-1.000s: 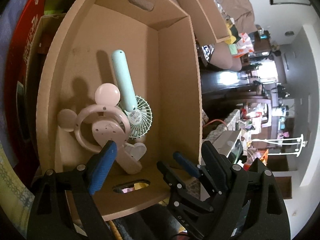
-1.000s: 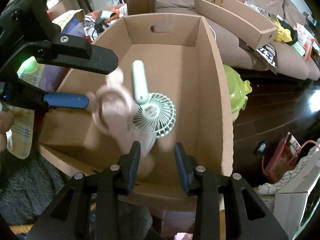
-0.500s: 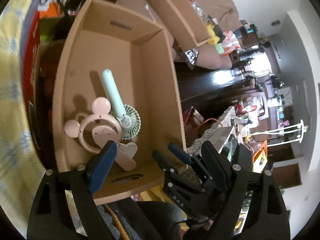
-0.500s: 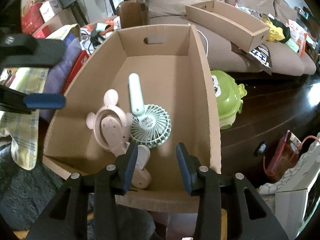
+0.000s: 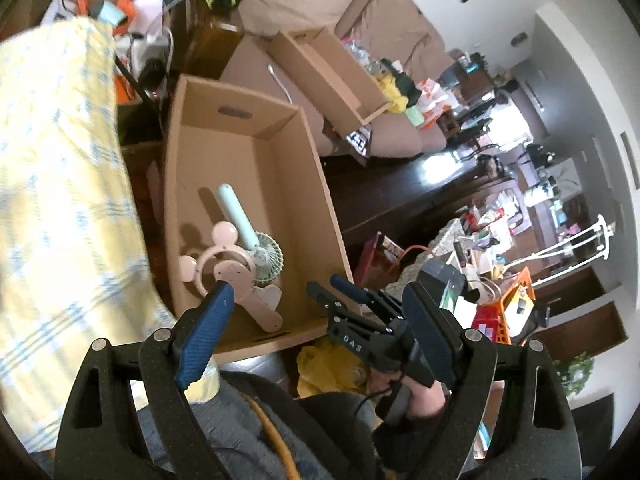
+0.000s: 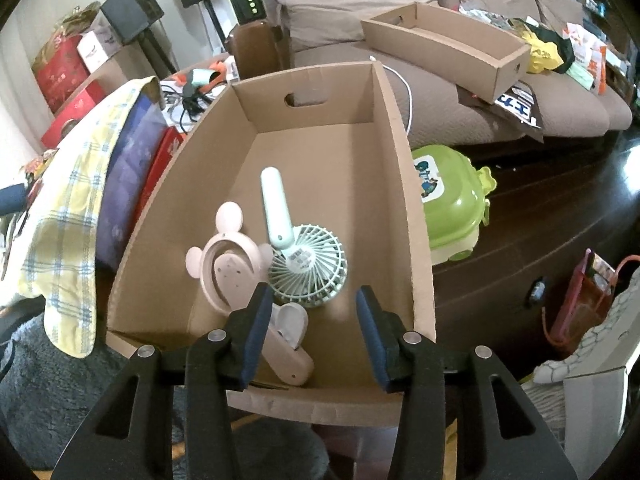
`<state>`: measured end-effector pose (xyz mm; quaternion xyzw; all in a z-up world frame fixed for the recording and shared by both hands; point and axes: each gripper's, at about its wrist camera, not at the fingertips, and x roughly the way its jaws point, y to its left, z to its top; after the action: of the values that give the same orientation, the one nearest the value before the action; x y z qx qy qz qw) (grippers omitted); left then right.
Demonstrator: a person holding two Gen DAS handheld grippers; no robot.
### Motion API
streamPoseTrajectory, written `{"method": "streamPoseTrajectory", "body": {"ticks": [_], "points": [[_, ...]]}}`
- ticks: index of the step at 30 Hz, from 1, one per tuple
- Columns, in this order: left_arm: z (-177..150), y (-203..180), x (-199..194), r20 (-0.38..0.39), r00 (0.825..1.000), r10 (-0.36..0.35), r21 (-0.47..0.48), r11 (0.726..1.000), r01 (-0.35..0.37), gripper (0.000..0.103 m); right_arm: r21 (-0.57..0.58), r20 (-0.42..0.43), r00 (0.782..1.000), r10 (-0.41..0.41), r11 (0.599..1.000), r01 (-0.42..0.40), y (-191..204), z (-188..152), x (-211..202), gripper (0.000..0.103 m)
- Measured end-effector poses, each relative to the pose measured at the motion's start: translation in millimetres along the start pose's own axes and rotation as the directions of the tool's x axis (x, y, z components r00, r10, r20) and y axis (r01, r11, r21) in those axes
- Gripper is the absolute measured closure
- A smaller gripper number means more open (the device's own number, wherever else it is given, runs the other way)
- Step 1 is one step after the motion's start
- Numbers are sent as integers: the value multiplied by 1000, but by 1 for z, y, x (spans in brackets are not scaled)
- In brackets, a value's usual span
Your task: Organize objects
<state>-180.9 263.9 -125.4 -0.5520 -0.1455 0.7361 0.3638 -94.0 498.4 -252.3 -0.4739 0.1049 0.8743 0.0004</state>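
Two handheld fans were seen lying on the floor of the open cardboard box (image 6: 404,184). The pink fan (image 6: 236,272), a ring head with round ears at its 10 and 12 o'clock and a folded handle running toward 5 o'clock, lay touching the mint fan (image 6: 308,268) at its 3 o'clock; the mint fan's handle pointed toward 12 o'clock. The remainder of the box floor, from 12 to 3 o'clock of the fans, was left bare.

The right claw (image 6: 312,328) was held above the near end of the box, its jaws having just been opening, with a moderate gap and nothing gripped; the pink handle merely showed behind the left pad. The left claw (image 5: 316,328) was held higher and well apart from the box, its jaws spread wide and empty.

Both fans were judged to be light, rigid plastic, unlikely to deform under the pads. The grille of the mint fan was judged thin and liable to crack or snag, and the pink ring hollow and awkward to span; the ears were judged too weak to bear a pull. The smooth shells could be expected to slip if pinched near a rounded end. A hold across the middle of either handle, at right angles to its length, was judged the soundest
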Motion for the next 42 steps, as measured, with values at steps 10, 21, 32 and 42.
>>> {"method": "streamPoseTrajectory", "body": {"ticks": [10, 21, 32, 42], "points": [[-5, 38, -85, 132, 988, 84, -48, 996, -78, 19, 21, 9, 1000, 20, 1000, -21, -2, 2, -7, 58], [-22, 108, -217, 311, 915, 255, -156, 964, -216, 19, -55, 134, 989, 61, 997, -54, 46, 22, -75, 53], [-63, 192, -300, 334, 837, 434, -351, 881, -317, 19, -273, 119, 983, 143, 956, -106, 158, 43, -105, 49], [-92, 238, -317, 326, 779, 536, -401, 824, -400, 19, -414, 61, 978, 202, 896, -159, 254, 44, -99, 46]]}}
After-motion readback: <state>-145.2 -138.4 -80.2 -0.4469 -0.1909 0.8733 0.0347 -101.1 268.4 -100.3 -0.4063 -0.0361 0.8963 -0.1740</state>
